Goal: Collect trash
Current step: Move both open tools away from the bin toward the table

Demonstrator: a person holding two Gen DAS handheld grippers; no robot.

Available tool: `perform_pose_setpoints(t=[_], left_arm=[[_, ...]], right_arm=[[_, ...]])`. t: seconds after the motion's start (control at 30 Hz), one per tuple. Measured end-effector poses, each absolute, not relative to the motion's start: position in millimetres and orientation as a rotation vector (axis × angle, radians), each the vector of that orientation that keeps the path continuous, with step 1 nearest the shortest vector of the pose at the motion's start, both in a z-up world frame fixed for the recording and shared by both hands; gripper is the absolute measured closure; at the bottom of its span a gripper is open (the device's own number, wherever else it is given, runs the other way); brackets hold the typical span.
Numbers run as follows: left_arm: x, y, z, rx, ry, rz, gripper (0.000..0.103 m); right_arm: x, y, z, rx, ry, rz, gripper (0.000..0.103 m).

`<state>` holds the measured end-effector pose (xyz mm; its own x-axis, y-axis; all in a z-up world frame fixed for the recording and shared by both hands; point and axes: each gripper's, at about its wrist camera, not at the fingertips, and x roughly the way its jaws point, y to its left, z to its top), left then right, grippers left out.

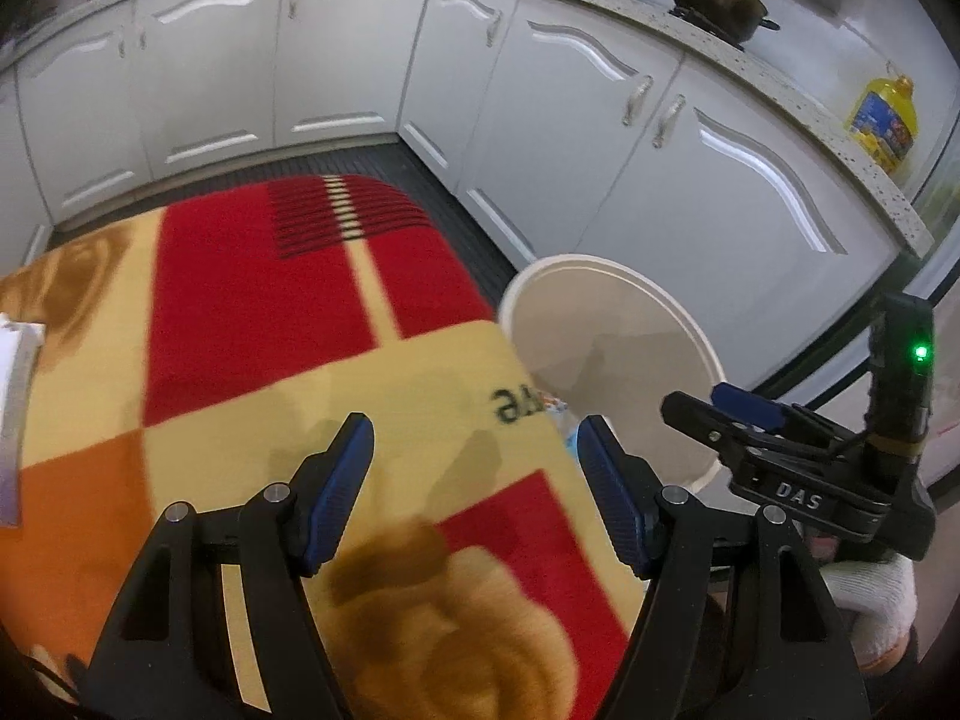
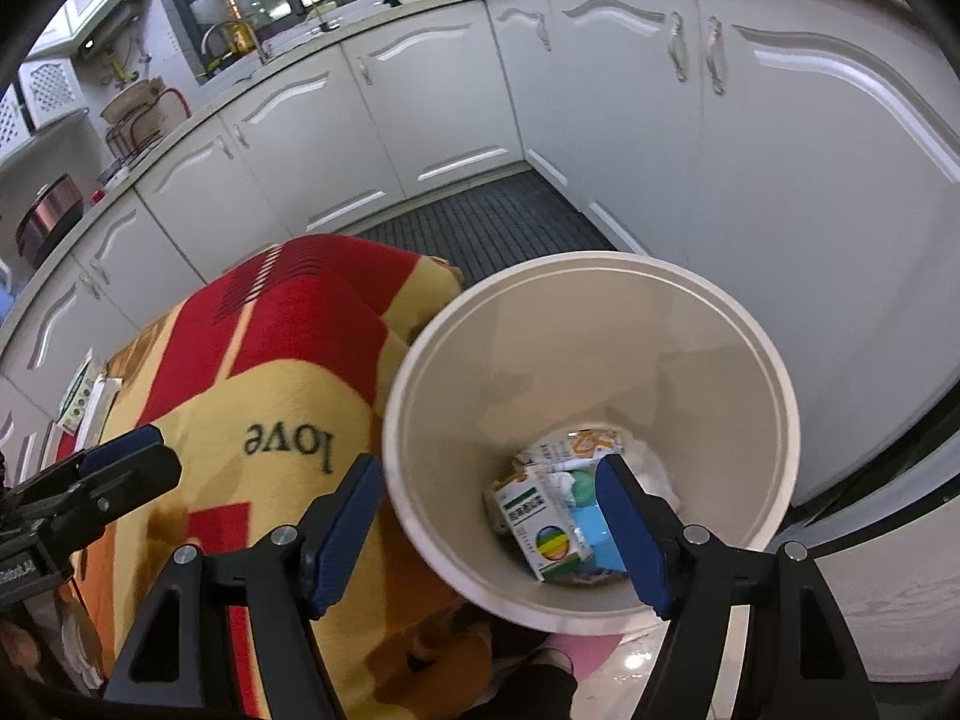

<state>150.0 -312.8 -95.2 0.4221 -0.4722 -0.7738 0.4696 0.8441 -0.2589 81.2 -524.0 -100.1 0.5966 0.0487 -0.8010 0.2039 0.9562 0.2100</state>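
Left wrist view: the left gripper (image 1: 474,492) hovers wide open and empty over the red-and-yellow patterned blanket (image 1: 252,312).

Right wrist view: the right gripper (image 2: 489,531), spread wide and empty, hangs above the round white plastic bin (image 2: 774,384), probably for dropping; a green-and-white cardboard medicine box (image 2: 537,519) and crumpled wrappers lie at its bottom.

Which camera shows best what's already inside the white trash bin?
The right wrist view: it looks down into the trash bin, showing a medicine box and wrappers at the bottom. The left wrist view catches only its rim and inner wall.

Bin (image 2: 774,420) mouth open — blanket (image 2: 282,420) crowds beside.
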Motion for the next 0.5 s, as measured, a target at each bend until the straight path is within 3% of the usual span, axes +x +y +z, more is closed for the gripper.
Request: perform_pose_setpoints(t=[0.5], left_arm=[[152.7, -209.5, -86.8, -0.037, 0.924, -0.42, 0.033]], right_arm=[[100.0, -436.1, -88.4, 0.223, 0.94, 0.056, 0.031]])
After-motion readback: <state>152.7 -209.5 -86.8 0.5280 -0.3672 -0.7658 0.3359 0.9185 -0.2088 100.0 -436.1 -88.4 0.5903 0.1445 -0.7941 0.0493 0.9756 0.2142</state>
